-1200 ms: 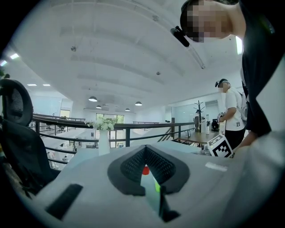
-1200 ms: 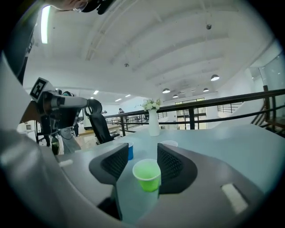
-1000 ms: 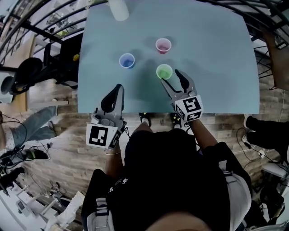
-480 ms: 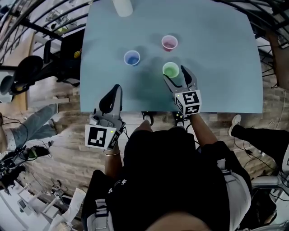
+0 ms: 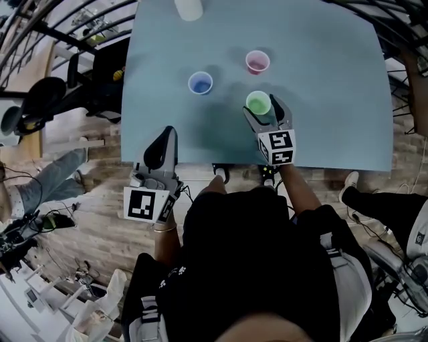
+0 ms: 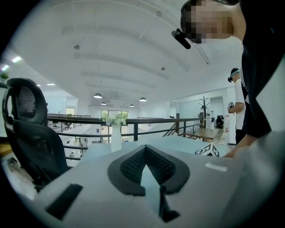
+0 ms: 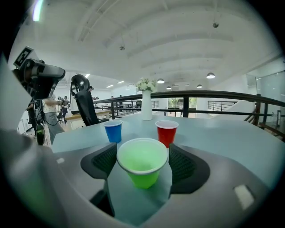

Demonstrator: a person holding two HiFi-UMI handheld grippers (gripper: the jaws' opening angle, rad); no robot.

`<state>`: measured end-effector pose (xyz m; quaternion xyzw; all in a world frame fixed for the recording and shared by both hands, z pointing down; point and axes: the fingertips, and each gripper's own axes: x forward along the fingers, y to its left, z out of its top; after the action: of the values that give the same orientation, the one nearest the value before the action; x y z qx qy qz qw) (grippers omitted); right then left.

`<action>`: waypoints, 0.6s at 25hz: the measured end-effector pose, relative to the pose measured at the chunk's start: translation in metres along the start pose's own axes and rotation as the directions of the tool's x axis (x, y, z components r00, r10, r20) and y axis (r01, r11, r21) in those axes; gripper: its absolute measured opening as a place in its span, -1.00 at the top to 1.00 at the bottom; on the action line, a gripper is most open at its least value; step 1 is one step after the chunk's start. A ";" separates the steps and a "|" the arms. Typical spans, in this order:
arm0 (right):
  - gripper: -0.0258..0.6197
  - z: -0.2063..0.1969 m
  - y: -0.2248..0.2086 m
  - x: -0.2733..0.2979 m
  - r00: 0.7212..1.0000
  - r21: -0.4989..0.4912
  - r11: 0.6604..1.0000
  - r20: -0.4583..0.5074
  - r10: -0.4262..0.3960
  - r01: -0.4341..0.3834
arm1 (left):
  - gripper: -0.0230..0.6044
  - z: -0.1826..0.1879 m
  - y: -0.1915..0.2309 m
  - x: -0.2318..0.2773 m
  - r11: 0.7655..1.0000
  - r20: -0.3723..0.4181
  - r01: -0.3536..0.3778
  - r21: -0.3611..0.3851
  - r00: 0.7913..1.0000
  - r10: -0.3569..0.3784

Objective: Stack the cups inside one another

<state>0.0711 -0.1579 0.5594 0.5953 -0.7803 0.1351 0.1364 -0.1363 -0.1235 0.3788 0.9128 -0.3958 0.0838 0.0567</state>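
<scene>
Three cups stand upright and apart on the light blue table (image 5: 321,100): a green cup (image 5: 258,102) nearest me, a blue cup (image 5: 200,83) to its left and a red cup (image 5: 257,61) behind it. My right gripper (image 5: 262,108) is open and its jaws have just been opening. The green cup (image 7: 142,167) stands on the table between its pads, which sit close beside the rim without pressing it. The blue cup (image 7: 113,131) and the red cup (image 7: 166,132) show beyond. My left gripper (image 5: 164,135) is shut and empty at the table's near edge, its pads (image 6: 133,162) meeting at the tips.
A white vase (image 5: 188,8) stands at the table's far edge. A black office chair (image 5: 40,107) is off the table's left side, beside a dark railing. A second person's leg (image 5: 374,200) shows at the right, near the table's front corner.
My right gripper has moved forward and down so that the green cup now sits between its fingers, and its jaws stand wider. The left gripper has drifted slightly back along the near edge.
</scene>
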 end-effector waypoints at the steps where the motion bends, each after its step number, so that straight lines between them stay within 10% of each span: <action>1: -0.23 0.000 0.000 0.001 1.000 -0.003 1.000 -0.003 0.000 0.000 | 0.97 0.001 0.000 -0.001 1.000 0.000 -0.003 -0.001 1.000 0.003; 15: -0.22 0.012 0.006 0.004 1.000 -0.037 0.999 0.022 0.011 -0.010 | 0.97 -0.008 0.015 -0.007 0.999 0.011 -0.030 -0.022 0.999 0.031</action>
<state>0.0634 -0.1644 0.5493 0.5899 -0.7872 0.1146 0.1382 -0.1528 -0.1268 0.3853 0.9064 -0.4108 0.0751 0.0633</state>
